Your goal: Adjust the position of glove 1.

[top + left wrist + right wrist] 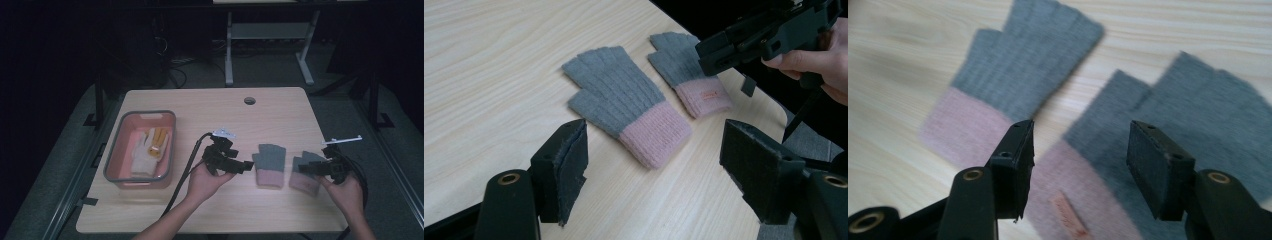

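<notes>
Two grey knitted gloves with pink cuffs lie flat side by side on the wooden table. The left glove (270, 164) (624, 100) (1023, 65) has its fingers pointing away from me. My left gripper (246, 165) (654, 137) is just to the left of it, jaws open and empty, aimed at its cuff. The right glove (306, 175) (684, 70) (1193, 115) carries a small label on its cuff. My right gripper (303, 169) (1080, 135) hangs open over that glove near the cuff, and the pads press on nothing.
A pink tub with a grey rim (116, 145) stands at the left of the table. It holds a white and yellow glove (150, 149). A round cable hole (249, 100) sits near the far edge. Cables trail from both grippers toward me.
</notes>
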Action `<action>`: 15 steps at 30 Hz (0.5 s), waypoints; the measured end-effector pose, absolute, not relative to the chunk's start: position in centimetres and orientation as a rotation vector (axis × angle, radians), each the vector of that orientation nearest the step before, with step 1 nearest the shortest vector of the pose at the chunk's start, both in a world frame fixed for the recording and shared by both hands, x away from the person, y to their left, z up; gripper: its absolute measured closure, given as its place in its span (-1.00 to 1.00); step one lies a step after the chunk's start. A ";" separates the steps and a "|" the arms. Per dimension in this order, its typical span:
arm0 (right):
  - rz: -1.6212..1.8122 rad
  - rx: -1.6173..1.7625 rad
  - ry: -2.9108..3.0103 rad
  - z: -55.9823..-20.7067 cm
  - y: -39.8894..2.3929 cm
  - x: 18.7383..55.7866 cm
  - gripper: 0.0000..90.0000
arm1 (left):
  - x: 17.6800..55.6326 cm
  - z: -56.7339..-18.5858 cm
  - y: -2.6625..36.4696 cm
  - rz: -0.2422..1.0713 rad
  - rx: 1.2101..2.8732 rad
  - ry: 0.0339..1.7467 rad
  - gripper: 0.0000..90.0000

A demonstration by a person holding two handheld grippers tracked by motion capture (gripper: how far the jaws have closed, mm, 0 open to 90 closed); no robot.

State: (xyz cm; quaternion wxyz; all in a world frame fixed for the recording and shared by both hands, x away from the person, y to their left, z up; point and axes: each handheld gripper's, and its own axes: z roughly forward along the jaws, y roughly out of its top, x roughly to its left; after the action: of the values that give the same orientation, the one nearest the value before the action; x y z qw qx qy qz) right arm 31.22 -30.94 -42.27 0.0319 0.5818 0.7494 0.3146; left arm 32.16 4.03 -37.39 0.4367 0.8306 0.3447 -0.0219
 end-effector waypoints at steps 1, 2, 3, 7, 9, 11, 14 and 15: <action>0.957 1.796 2.308 -42.4 -31.0 31.2 -0.01 | 32.2 -37.4 4.0 -0.055 2.066 0.858 -0.39; 0.932 1.785 2.310 -42.5 -31.1 31.2 0.00 | 32.1 -37.6 3.8 -0.061 2.068 0.856 -0.40; 0.921 1.794 2.307 -42.6 -31.1 31.1 0.00 | 32.1 -37.7 3.7 -0.061 2.072 0.853 -0.40; 0.867 1.792 2.306 -43.2 -31.3 31.1 0.03 | 32.0 -37.9 3.4 -0.063 2.075 0.847 -0.40; 0.840 1.788 2.304 -43.4 -31.3 31.2 0.05 | 32.0 -38.0 3.4 -0.060 2.076 0.850 -0.40; 0.812 1.790 2.297 -43.6 -31.4 31.1 0.08 | 32.1 -38.1 3.4 -0.063 2.076 0.855 -0.40; 0.757 1.784 2.296 -43.9 -31.4 31.2 0.11 | 32.1 -38.2 3.2 -0.062 2.079 0.856 -0.40; 0.742 1.780 2.296 -44.1 -31.4 31.2 0.12 | 32.1 -38.2 3.2 -0.064 2.080 0.855 -0.41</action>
State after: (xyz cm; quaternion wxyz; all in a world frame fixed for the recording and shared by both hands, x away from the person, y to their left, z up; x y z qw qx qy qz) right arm 31.20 -31.40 -44.07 0.0713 0.5921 0.7638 0.2468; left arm 32.14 3.17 -38.21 0.4314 0.8341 0.3429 -0.0258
